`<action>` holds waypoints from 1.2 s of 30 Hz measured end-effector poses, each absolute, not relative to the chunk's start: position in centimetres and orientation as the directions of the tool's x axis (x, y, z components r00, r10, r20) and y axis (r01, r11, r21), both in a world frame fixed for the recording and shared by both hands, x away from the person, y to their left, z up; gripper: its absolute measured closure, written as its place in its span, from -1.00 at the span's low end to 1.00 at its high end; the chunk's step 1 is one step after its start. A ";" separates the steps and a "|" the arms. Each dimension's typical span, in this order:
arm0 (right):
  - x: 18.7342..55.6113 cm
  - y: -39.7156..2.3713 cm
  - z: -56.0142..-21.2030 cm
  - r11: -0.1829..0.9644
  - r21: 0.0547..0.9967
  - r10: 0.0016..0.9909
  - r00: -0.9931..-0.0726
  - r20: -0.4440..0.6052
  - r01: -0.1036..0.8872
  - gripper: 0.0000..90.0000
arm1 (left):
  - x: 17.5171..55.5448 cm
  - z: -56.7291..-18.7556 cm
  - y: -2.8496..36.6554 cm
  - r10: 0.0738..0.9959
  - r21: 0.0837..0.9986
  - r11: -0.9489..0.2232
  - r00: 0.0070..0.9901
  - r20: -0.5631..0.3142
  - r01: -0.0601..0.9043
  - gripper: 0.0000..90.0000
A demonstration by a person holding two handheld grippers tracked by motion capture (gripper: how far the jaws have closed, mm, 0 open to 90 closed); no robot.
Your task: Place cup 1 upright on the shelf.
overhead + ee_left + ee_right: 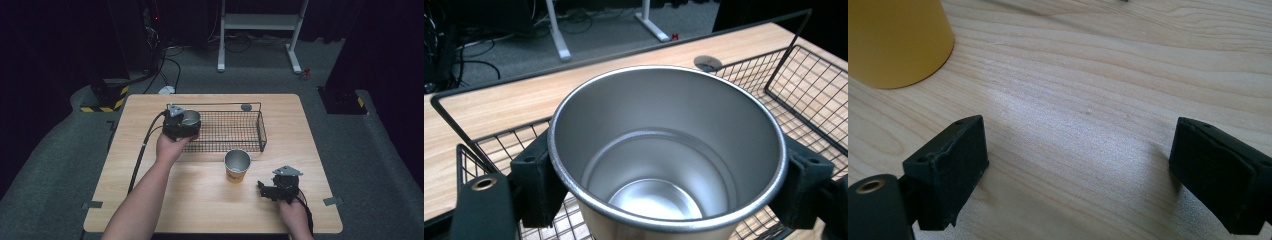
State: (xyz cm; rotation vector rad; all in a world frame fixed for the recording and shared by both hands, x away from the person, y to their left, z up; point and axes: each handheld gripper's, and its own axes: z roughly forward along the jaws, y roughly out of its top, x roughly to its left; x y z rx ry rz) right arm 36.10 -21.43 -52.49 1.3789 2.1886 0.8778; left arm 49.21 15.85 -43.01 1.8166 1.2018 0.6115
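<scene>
- Two cups are in play: a steel cup (667, 160) is clamped between the jaws of the left gripper (181, 125), held over the near-left corner of the wire basket (250, 131); a second, yellow-sided cup (237, 166) stands upright on the table (150, 200), just in front of the basket.
- Left jaws are closed on the steel cup, one pad pressed on each side just below the rim (grip looks square in the left gripper view).
- Right gripper (280, 191) is held low over bare table, to the right of the yellow cup and apart from it; its jaws stand wide apart, nothing between them.
- Contents: both cups look empty; the basket floor seen around the steel cup is bare. A small grey disc (246, 107) lies on the table behind the basket.
- Risk: smooth steel wall could slip in the pads if the grip is eased before the base is seated on the mesh.
- Risk: the cup could be caught on the basket's near rail or left wall if lowered off-line, and tipped.
- Risk: a tilted release on open mesh could leave the cup rocking or rolled over.
</scene>
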 end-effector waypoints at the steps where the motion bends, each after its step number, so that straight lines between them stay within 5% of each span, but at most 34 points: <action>1: 36.1 -21.4 -52.5 0.313 0.695 0.904 -0.428 -0.008 0.648 -0.82 | 49.2 -43.1 15.8 0.907 0.851 -0.178 0.418 -0.053 0.494 -0.58; 36: 36.1 -21.4 -52.5 0.315 0.694 0.903 -0.430 -0.009 0.647 -0.82 | 50.7 -45.0 15.7 0.936 0.754 -0.197 0.350 -0.046 0.627 -0.58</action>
